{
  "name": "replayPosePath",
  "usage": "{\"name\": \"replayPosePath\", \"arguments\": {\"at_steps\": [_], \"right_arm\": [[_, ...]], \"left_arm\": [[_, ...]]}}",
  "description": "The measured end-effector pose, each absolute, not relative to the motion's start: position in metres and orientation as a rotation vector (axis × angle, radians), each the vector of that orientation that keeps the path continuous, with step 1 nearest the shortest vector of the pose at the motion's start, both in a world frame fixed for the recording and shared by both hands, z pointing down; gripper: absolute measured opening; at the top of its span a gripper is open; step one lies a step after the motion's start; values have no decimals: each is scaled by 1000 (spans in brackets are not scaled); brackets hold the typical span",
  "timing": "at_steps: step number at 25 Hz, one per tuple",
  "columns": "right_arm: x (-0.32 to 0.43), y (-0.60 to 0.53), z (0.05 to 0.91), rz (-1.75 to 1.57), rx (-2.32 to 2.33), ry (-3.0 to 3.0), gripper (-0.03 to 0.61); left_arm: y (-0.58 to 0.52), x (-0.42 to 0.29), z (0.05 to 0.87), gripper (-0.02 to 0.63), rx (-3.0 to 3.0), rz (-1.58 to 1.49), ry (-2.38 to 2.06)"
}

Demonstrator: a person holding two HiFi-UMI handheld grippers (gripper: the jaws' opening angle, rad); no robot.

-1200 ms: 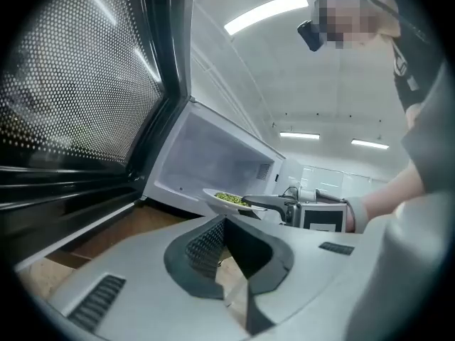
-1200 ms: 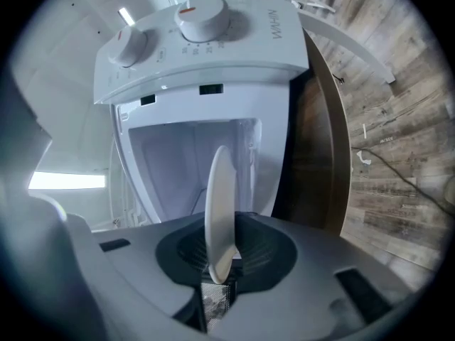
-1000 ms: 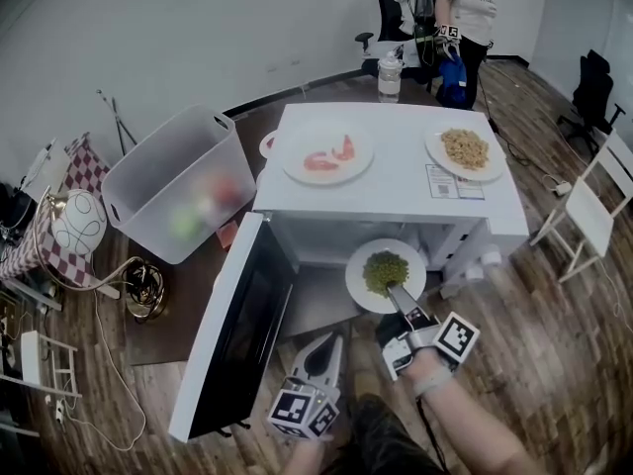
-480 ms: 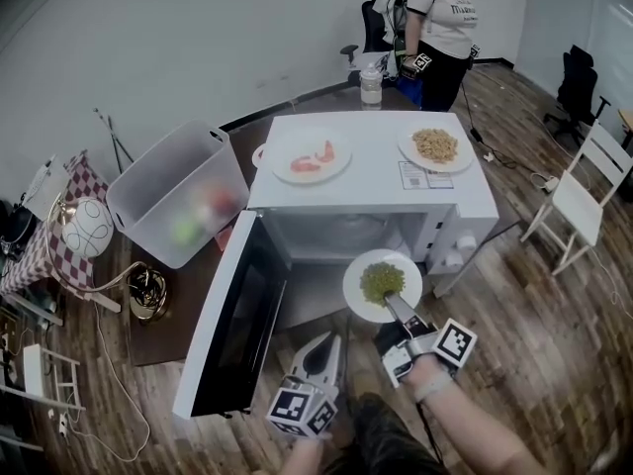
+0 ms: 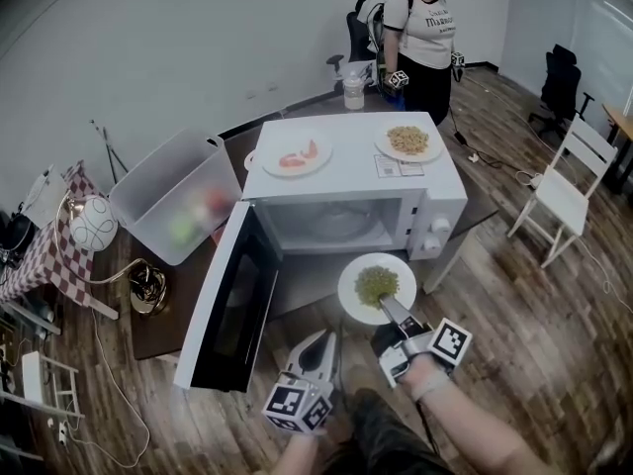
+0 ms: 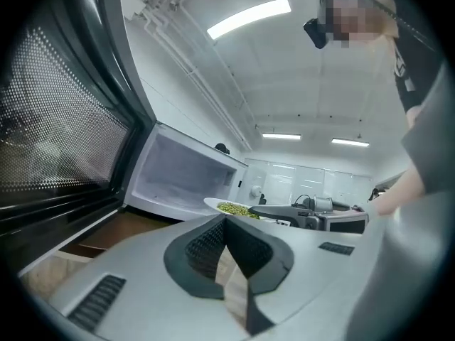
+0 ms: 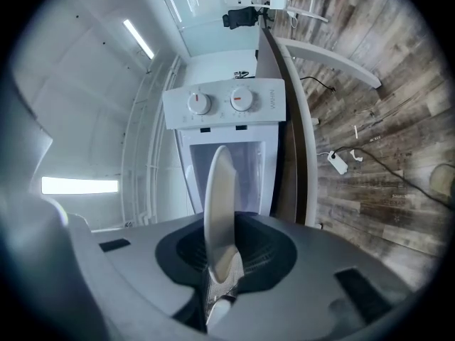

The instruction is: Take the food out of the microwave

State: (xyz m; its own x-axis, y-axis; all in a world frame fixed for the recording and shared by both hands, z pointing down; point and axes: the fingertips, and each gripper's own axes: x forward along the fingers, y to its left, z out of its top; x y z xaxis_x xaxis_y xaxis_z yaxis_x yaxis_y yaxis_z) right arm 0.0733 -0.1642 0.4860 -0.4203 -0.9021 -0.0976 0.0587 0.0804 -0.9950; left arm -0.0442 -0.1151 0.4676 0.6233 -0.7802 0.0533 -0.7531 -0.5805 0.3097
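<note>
Right gripper (image 5: 388,308): jaws clamped narrow on the near rim of the plate of green food (image 5: 376,287); the plate is level, clear of the microwave (image 5: 346,216), in the air before the cavity's right front corner and below the control panel (image 5: 435,234).
Left gripper (image 6: 231,261): low beside the right one, near the open door (image 5: 232,305); jaws apparently together, nothing between them, though the slit at their base leaves some doubt.
Microwave: door swung out to the left; cavity lit.
Microwave top, left rear: plate of red food (image 5: 297,156).
Microwave top, right rear corner: plate of pale food (image 5: 408,142); a paper card (image 5: 394,167) just in front of it.
Brown table's left edge: clear bin (image 5: 168,196).
Floor, far side: a person (image 5: 425,28) standing; white chair (image 5: 564,191) to the right.
</note>
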Motion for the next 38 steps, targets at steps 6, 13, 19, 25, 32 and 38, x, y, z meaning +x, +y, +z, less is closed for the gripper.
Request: {"name": "replayPosePath", "arguments": {"at_steps": [6,13,19,25,32,38], "right_arm": [[79,-132,480,-1456,-871,1503,58],[87,-96,474,-1436,-874,1499,58],[87,-81,470,-1430,-853,1492,60],[86,-72,470,-1435,-838,1489,60],[90,-61,470,-1438,-838,1501,60],[94,-47,480,-1460,-852,1481,60]], "left_arm": [[-89,-40,459,2,2568,-134,-1224],[-59,-34,454,2,2584,-125,-1199],[-46,-31,448,2,2597,-119,-1183],[-41,-31,444,2,2601,-118,-1190],[-31,-28,444,2,2585,-140,-1197],[-25,-29,444,2,2567,-143,-1223]]}}
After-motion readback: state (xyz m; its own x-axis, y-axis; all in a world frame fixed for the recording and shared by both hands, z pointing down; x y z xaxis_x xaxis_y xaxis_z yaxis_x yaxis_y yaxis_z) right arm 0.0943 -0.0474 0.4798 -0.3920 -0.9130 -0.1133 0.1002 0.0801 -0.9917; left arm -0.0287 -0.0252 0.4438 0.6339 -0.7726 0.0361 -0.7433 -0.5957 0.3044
